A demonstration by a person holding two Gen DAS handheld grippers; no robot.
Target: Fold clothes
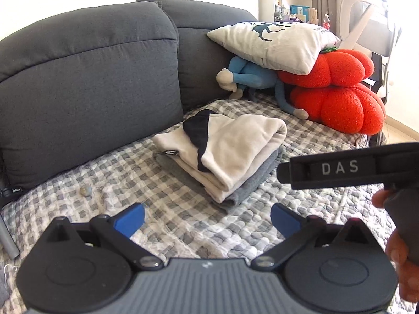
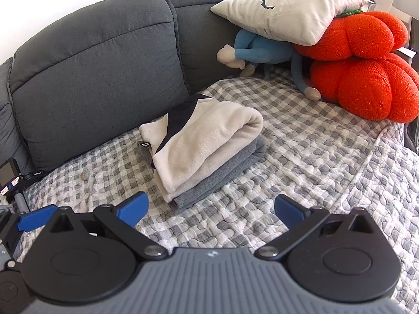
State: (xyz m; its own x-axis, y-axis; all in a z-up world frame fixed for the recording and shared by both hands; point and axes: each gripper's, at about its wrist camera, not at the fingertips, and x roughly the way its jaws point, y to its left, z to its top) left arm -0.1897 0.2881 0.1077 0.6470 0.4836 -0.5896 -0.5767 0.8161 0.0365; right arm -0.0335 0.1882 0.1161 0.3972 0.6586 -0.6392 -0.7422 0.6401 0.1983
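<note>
- Nearest: left gripper (image 1: 207, 218), blue pads spread wide, nothing between them. It hangs over the checked quilt (image 1: 183, 225), clear of any cloth.
- Right gripper (image 2: 210, 210) likewise: jaws released and empty above the quilt. In the left wrist view its black body with white lettering crosses the right edge, with part of the person's hand (image 1: 400, 251) wrapped around the handle.
- Just beyond both: folded stack. Cream fleece garment (image 2: 207, 141), with a dark panel near its back edge, lies on top of a grey folded garment (image 2: 222, 175). The stack sits mid-seat on the quilt, near the dark sofa cushions (image 2: 97, 60) but apart from them.
- Judgement: the folding looks done or nearly so; no loose garment shows in either view.
- Risk: the cream piece overhangs the grey one on the near-left side and its rolled right edge is plump. A nudge from either open jaw coming in low could slide the top layer off or spring the fold open.
- Risk: fleece on a soft, bumpy quilt gives little support. Gripping one layer only would drag the rest askew.
- Small round object (image 1: 86, 190) on the quilt, left of the stack; too small to identify.
- Farther back, right: white printed pillow (image 2: 285, 7) resting on a blue plush toy (image 2: 262, 49) and two red knitted cushions (image 2: 364, 68). They stand well apart from the stack.
</note>
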